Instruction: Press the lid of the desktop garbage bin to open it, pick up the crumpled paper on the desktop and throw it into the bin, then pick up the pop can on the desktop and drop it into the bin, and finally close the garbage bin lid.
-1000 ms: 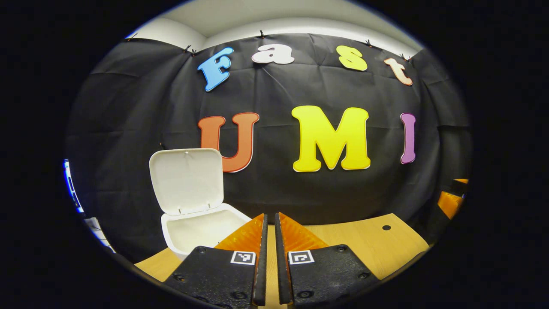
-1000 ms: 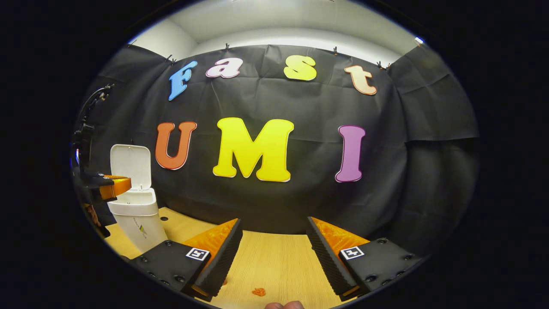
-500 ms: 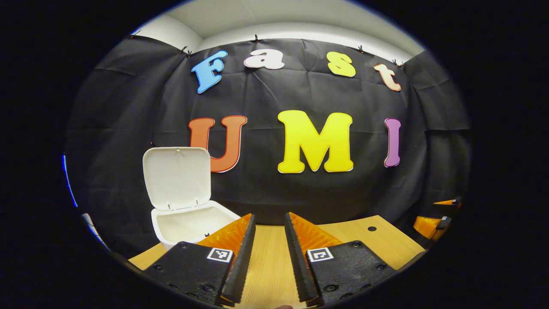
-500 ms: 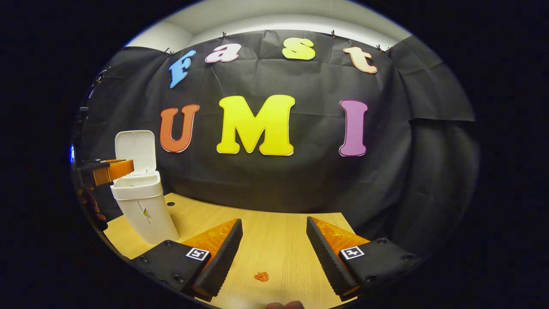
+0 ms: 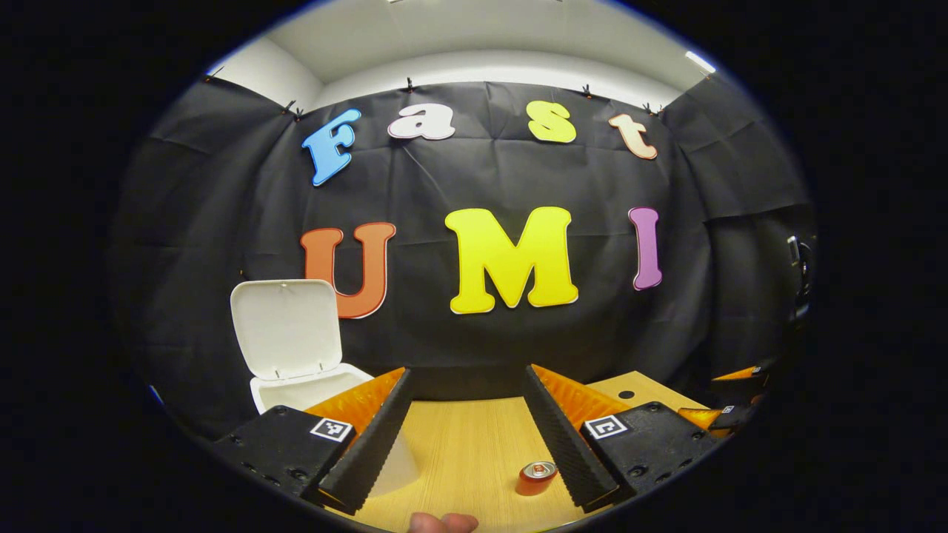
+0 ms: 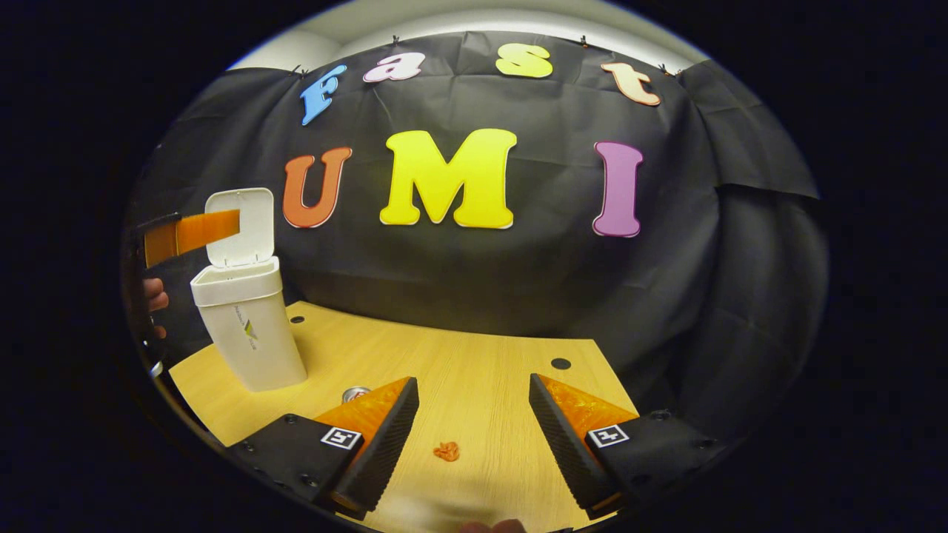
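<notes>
1. The white plastic desktop bin (image 6: pixel 248 333) stands on the pale wooden worktop (image 6: pixel 474 370) with its flat white lid (image 5: pixel 285 329) swung up. It looks light and tall, so a sideways knock from either gripper could tip it or snap the lid shut before anything goes in.
2. The small crumpled orange scrap of paper (image 6: pixel 446 451) lies on the worktop well to the right of the bin. Being so small and flat, it could slip out from under the fingers or get pushed along the wood if they close too high.
3. The right gripper (image 6: pixel 474 414) hangs above the worktop with its fingers spread wide and gripping nothing. The scrap sits in the gap between them, a little nearer the left finger, not touched by either.
4. The red pop can (image 5: pixel 536 477) stands upright to the right of the bin, nearer than the paper. It is round and could roll away if nudged over.
5. The left gripper (image 5: pixel 466 426) also has its fingers spread and empty. The can is just beside the inner edge of its right finger, and the bin sits behind its left finger.
</notes>
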Demonstrator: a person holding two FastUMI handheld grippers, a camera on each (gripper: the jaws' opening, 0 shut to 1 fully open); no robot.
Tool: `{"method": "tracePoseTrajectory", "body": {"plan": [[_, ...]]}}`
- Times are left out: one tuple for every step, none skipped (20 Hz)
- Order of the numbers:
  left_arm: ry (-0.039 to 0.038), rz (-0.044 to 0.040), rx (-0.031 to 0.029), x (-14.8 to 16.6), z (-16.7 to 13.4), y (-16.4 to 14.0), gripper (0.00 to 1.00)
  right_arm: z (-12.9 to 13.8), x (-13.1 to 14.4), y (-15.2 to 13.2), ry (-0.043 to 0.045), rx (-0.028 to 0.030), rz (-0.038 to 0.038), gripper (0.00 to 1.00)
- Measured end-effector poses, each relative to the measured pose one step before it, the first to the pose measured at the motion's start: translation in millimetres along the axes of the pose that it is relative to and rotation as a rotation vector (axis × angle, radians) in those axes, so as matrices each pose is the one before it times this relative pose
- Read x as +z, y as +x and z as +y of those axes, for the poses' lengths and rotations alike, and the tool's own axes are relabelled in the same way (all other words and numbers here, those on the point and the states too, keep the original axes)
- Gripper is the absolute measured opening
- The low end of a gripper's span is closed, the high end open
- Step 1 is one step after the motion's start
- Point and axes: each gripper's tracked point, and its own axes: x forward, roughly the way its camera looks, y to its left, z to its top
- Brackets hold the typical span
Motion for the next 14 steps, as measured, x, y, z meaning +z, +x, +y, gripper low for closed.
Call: {"method": "tracePoseTrajectory", "body": {"plan": [[0.00182,0.00530,0.00330,-1.08,0.62,-0.98,0.98,1.45,-11.03,3.34,0.00094,0.00960,0.02655,0.95],[0.00148,0.00624,0.00380,-1.87,0.71,-1.12,0.98,1.49,-9.59,3.54,0.00336,0.01084,0.02686,0.95],[0.00246,0.00714,0.00563,-1.25,0.75,-1.03,0.98,0.55,-10.79,3.71,-0.00029,0.00928,0.02864,0.95],[0.00004,0.00701,0.00370,-1.45,0.89,-0.64,0.98,1.84,-10.19,3.39,-0.00552,0.00984,0.02700,0.95],[-0.00310,0.00410,0.00134,-1.95,0.33,-1.63,0.98,0.61,-10.58,3.97,-0.00612,0.00595,0.02401,0.95],[-0.00261,0.00355,-0.00285,-0.62,-0.44,-1.34,0.98,1.23,-7.66,3.53,-0.00387,0.00858,0.02088,0.95],[-0.00327,0.00504,-0.00749,-1.52,-1.27,-2.08,0.98,1.85,-10.67,5.01,-0.00329,0.01279,0.02345,0.95],[0.00211,0.01424,0.00456,-4.21,0.89,-1.16,0.98,2.55,-9.59,4.81,-0.00195,0.01305,0.02787,0.95],[0.00235,0.01719,0.00443,-5.24,1.95,-2.08,0.98,1.21,-9.86,6.93,0.00139,0.01158,0.02731,0.95],[-0.00187,0.01600,0.00389,-4.42,0.58,-1.75,0.98,2.07,-8.38,6.50,0.00337,0.01356,0.02890,0.95],[-0.00344,0.01431,0.00759,-3.58,1.11,-3.06,0.98,3.04,-10.00,5.92,-0.00158,0.01140,0.02546,0.95],[-0.00258,0.01213,0.00709,-4.48,1.35,-3.18,0.98,1.74,-7.18,5.34,-0.00918,0.00652,0.02256,0.95],[0.00087,0.00930,0.00345,-2.10,0.28,-2.62,0.98,1.60,-5.54,6.54,-0.01210,0.00663,0.01446,0.94],[0.00200,0.00691,-0.00012,-2.45,0.15,-1.97,0.98,0.50,-4.72,6.43,-0.01406,0.00345,0.01526,0.95]]}}
